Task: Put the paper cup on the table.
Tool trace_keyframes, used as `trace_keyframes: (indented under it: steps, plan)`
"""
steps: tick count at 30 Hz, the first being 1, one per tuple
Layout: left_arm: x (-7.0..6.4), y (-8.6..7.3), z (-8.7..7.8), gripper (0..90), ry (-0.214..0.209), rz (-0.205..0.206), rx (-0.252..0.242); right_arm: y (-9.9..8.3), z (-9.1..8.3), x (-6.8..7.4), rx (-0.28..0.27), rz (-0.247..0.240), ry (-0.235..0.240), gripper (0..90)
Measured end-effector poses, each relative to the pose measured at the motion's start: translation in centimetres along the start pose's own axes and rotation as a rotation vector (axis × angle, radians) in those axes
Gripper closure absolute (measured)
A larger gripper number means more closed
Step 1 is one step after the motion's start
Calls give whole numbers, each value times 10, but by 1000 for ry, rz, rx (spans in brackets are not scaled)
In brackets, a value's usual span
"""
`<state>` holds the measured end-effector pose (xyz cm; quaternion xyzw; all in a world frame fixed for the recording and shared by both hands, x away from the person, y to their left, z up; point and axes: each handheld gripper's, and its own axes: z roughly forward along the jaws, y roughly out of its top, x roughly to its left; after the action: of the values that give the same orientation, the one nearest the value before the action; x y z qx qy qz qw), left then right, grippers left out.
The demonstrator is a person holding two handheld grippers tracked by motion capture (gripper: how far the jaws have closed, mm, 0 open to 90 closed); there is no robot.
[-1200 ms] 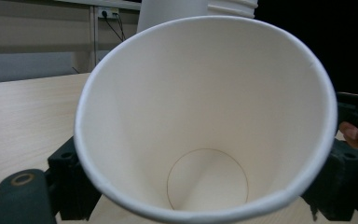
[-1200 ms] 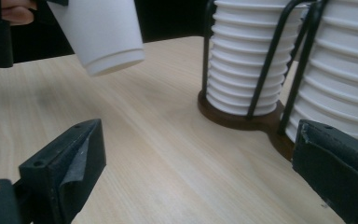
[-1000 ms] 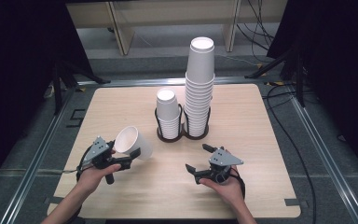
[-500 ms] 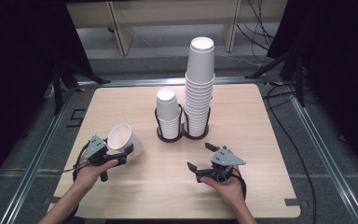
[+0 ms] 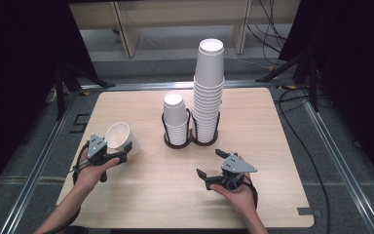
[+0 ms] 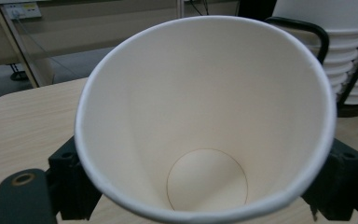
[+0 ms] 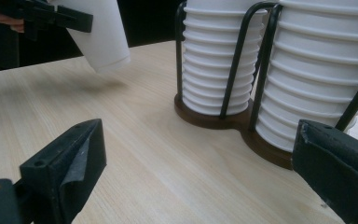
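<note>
Left gripper (image 5: pixel 119 155) jaws clamped on single paper cup (image 5: pixel 119 138), tilted, off table. Right gripper (image 5: pixel 209 164) jaws wide apart, holding nothing. Step: cup carry. Next: level cup, set down upright.

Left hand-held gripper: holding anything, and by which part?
Yes: the left hand-held gripper clamps one paper cup by its side wall, just below the rim. The right hand-held gripper is open, empty.

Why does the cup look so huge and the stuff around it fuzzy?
In the left gripper view the paper cup sits right by the camera, so it looms and the table behind blurs; in the right gripper view the near fingers look soft; the high view stays sharp.
</note>
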<state>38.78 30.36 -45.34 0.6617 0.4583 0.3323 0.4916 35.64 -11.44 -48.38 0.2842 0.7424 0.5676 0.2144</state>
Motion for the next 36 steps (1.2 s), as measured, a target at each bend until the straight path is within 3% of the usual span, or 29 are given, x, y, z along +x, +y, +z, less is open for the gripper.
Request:
trace_keyframes:
  steps: [1, 11, 15, 17, 19, 31, 32, 36]
  plan:
    - [3, 1, 2, 146, -1, 22, -5, 0, 0, 0, 1, 0, 0, 38]
    - [19, 6, 19, 145, 103, 79, 11, 0, 0, 0, 1, -1, -8, 38]
    - [23, 8, 26, 145, 113, 73, 25, 0, 0, 0, 4, 0, -9, 38]
    - [24, 8, 28, 145, 114, 83, 37, 0, 0, -1, -20, -26, -19, 38]
    - [24, 6, 29, 145, 115, 83, 45, 0, 1, 0, -31, -9, -11, 38]
    - [28, -2, 33, 141, 117, 66, 102, -1, 1, 1, 21, -5, -3, 38]
    - [28, -2, 33, 140, 113, 62, 104, -1, 2, 0, -4, -27, -11, 38]
    - [29, -4, 35, 137, 112, 54, 114, -1, 2, 0, -13, -30, -4, 38]
